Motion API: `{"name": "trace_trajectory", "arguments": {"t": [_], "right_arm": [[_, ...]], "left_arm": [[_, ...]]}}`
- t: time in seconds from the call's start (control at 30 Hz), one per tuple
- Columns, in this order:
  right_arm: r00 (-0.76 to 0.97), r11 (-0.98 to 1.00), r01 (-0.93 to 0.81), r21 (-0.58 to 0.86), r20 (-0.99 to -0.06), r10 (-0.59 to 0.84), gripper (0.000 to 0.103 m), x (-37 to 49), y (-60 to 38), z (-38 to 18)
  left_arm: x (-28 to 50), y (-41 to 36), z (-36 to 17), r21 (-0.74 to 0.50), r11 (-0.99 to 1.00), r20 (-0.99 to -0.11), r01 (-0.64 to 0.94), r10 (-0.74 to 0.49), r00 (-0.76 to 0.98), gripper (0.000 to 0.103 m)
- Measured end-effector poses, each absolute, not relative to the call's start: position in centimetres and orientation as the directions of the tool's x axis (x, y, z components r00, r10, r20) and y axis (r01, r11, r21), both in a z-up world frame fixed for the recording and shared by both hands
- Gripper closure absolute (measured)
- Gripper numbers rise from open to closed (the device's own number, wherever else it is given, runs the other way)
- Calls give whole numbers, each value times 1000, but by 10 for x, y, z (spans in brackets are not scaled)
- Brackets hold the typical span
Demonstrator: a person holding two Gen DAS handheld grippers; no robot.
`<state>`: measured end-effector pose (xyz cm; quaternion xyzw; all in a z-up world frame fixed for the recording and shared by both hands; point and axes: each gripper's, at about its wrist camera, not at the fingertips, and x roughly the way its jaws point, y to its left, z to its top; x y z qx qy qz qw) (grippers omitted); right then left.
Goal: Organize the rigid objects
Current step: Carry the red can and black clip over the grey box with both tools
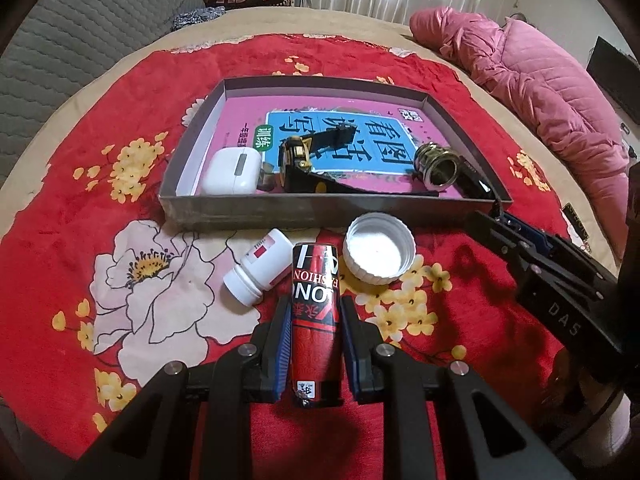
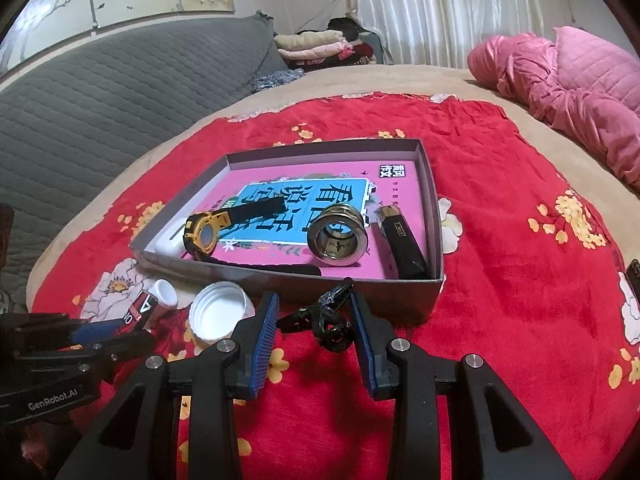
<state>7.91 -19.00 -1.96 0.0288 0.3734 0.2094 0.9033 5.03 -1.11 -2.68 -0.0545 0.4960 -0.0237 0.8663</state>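
Observation:
My left gripper [image 1: 313, 304] is shut on a red and black can [image 1: 315, 320] that lies lengthwise between its blue pads, just in front of the grey tray [image 1: 280, 216]. A white pill bottle [image 1: 258, 266] and a white lid [image 1: 379, 253] lie beside the can. My right gripper [image 2: 314, 300] is open around a small black clip [image 2: 330, 320] on the red cloth, just short of the tray's wall [image 2: 360, 292]. The tray holds a white earbud case [image 1: 232, 172], a yellow and black watch [image 2: 206, 234], a brass ring [image 2: 338, 236] and a black lighter [image 2: 402, 244].
A pink book [image 2: 280, 208] lines the tray floor. A pink quilted jacket [image 1: 540, 88] lies at the right on the bed. A grey headboard [image 2: 100, 120] stands at the left, folded clothes [image 2: 320, 46] behind. A dark object [image 2: 634, 276] sits at the far right.

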Motion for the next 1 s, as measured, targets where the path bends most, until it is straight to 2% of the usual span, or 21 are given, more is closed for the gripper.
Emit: {"name": "trace_trajectory", "arguments": {"t": [1.0], "right_arm": [[679,905,-371,207,-604,417,66,94,-196,-4]], "left_arm": [[97,30,-1,-155,982,-812,-108,-64,580,80]]}}
